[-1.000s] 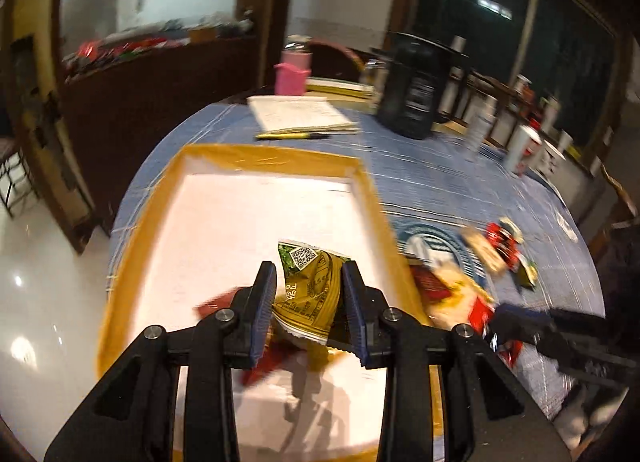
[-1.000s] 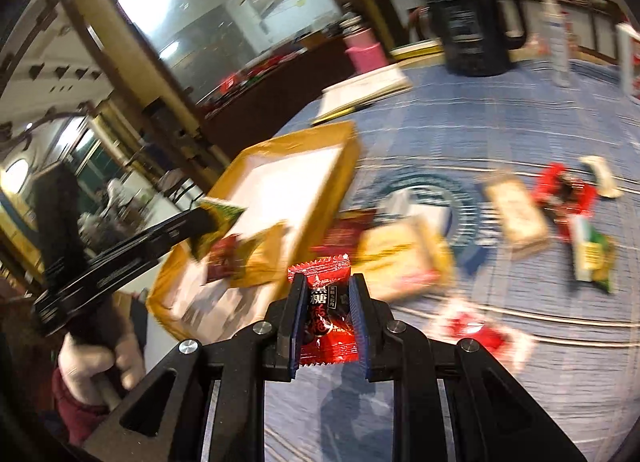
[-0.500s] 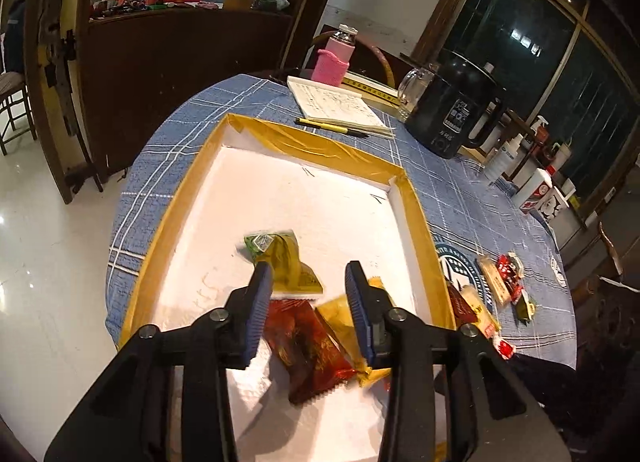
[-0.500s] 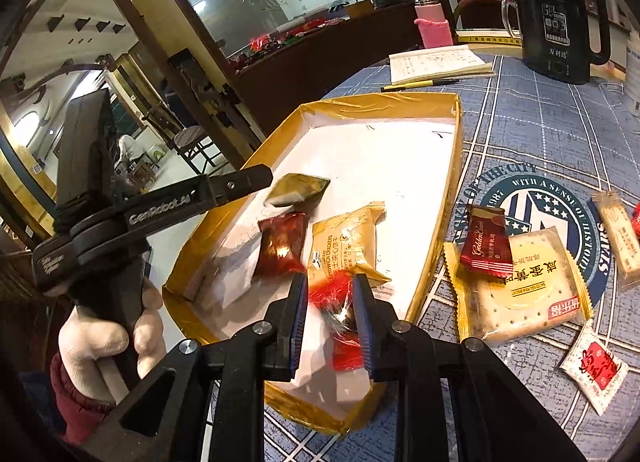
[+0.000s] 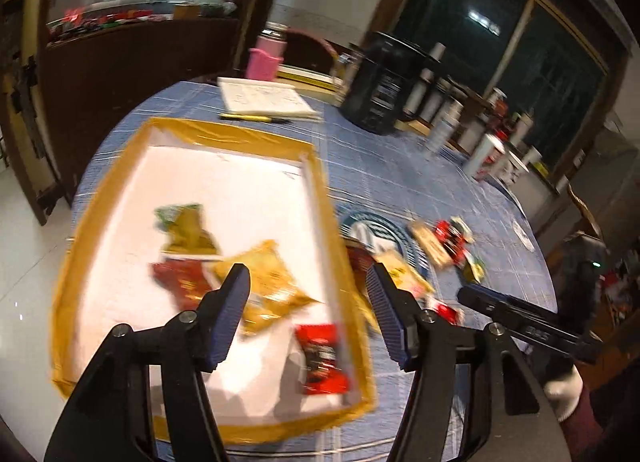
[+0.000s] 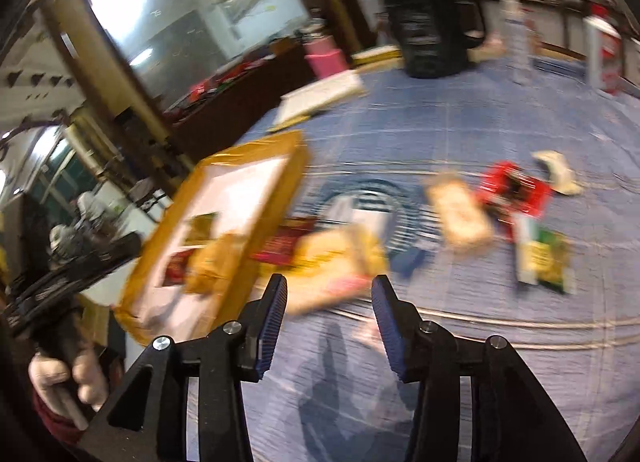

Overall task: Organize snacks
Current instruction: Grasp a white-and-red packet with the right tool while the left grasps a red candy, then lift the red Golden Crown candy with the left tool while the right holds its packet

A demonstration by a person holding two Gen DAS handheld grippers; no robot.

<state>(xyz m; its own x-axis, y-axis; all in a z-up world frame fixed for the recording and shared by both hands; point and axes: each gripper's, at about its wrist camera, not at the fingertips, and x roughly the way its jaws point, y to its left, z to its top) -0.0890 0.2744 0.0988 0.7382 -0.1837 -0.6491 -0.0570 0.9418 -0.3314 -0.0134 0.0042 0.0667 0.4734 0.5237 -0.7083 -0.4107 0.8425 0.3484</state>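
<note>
A yellow-rimmed tray [image 5: 188, 129] with a white floor holds a green-gold packet [image 5: 186, 229], a dark red packet [image 5: 182, 282], a yellow packet [image 5: 268, 282] and a red packet [image 5: 322, 358]. My left gripper [image 5: 308, 314] is open and empty above the tray's near right part. My right gripper [image 6: 328, 314] is open and empty above the blue tablecloth, just short of a large yellow cracker packet [image 6: 336, 266]. More snacks lie loose on the cloth: a dark red packet [image 6: 286, 246], a beige bar [image 6: 460, 213], a red wrapper [image 6: 514, 189], a green packet [image 6: 546, 258].
A black kettle [image 5: 382, 89], a notebook with a pen [image 5: 266, 99], a pink bottle [image 5: 266, 57] and several bottles [image 5: 486, 151] stand at the table's far side. The tray [image 6: 224, 189] lies left of the loose snacks. The right gripper shows at the right of the left wrist view [image 5: 528, 326].
The right gripper let go of the red packet in the tray, opened wide and swung right over the loose snacks. The left gripper opened wider and shifted right; both views are motion-blurred.
</note>
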